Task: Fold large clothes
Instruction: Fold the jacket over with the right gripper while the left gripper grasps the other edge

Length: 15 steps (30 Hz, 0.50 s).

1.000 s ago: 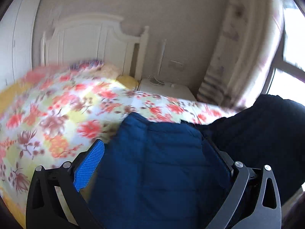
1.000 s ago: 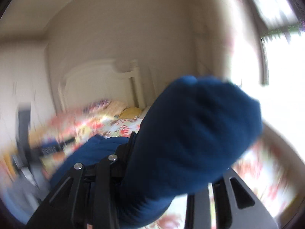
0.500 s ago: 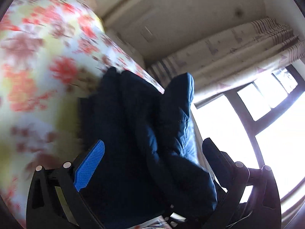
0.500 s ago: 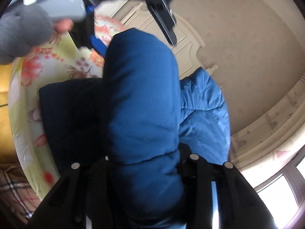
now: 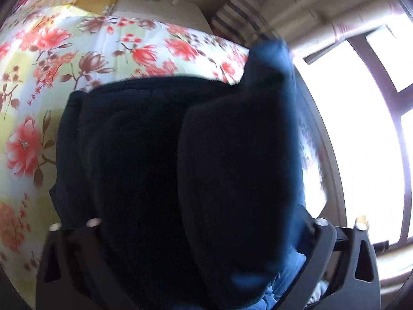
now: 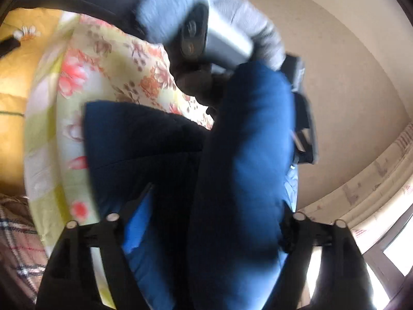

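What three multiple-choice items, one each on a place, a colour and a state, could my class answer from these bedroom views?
1. The jacket lies on:
A. a floral bedspread
B. the floor
C. a chair

2. The jacket is:
A. red
B. dark blue
C. white

3. The curtain is:
A. drawn across the window
B. pulled aside, glass uncovered
C. lying on the bed

Answers:
1. A, flowered cloth shows all around the jacket.
2. B, its padded fabric reads blue in both views.
3. B, the striped cloth hangs beside the bright panes.
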{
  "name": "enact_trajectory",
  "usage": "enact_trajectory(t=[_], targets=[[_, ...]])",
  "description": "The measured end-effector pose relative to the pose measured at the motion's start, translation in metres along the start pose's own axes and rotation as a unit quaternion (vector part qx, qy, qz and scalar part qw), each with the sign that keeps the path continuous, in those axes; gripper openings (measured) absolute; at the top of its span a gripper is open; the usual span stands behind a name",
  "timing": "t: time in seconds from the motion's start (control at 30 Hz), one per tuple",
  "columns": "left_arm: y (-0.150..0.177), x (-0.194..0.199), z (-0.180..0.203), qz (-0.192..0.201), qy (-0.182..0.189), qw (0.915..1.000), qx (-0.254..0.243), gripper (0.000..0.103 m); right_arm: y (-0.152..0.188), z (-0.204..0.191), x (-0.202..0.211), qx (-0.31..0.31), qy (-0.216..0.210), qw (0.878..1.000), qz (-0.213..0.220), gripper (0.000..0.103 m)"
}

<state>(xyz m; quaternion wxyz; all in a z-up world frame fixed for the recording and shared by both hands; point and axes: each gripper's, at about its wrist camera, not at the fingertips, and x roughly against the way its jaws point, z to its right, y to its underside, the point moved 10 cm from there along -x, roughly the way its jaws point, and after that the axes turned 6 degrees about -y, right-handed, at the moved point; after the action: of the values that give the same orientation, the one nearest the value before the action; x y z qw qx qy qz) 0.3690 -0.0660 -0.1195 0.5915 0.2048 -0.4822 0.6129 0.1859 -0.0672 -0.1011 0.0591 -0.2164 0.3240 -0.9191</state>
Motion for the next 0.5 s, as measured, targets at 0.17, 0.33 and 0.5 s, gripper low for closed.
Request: enact_trajectory(t=[0.17, 0.33, 0.5], targets=[[-0.001, 0.003, -0.003, 0.048, 0.027, 0.9985, 0.005, 0.054, 0.073, 0.049, 0.029, -0.175, 0.017, 0.984, -0.016, 0.098], [-0.001, 0.009, 0.006, 0.076, 0.021, 0.9969, 0.001, 0.043, 0.111, 0.064, 0.01, -0.248, 0.009, 0.967, -0.049, 0.098], [-0.001, 0.031, 0.03, 0.115, -0.011, 0.9926, -0.035, 0.029, 0.111, 0.066, -0.022, -0.204, 0.072, 0.97, -0.109, 0.1]])
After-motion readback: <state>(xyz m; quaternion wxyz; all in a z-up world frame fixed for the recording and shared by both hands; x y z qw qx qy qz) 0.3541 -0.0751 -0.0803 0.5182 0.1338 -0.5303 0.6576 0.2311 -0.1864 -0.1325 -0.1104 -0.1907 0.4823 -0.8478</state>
